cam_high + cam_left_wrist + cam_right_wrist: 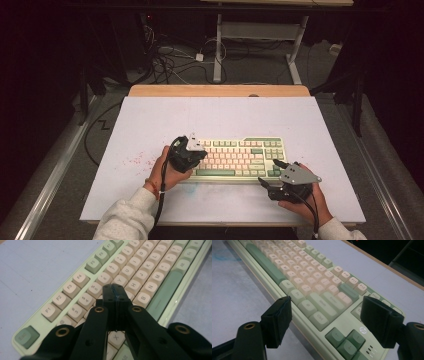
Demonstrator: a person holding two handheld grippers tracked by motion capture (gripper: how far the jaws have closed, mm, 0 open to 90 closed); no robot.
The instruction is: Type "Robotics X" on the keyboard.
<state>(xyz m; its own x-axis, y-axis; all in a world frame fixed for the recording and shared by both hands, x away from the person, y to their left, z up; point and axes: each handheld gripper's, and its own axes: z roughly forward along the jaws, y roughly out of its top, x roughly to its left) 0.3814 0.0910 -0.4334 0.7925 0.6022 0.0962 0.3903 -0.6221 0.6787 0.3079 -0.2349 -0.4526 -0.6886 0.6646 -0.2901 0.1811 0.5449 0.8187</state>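
A pale green and cream keyboard [240,157] lies across the middle of the white table top [150,125]. My left gripper [200,150] hovers over the keyboard's left end, jaws shut tight with nothing between them; in the left gripper view the joined tips [115,293] hang over the cream letter keys [136,283] near the upper rows. My right gripper [272,172] sits at the keyboard's near right corner, open; in the right gripper view its pads [278,320] straddle the corner with the arrow keys [345,338] between and below them, touching nothing.
The white board lies on a wooden table [220,90] whose far edge shows behind it. Faint red specks [135,160] mark the board left of the keyboard. Cables [170,60] and desk legs [218,50] stand on the floor beyond. Metal rails run along both sides.
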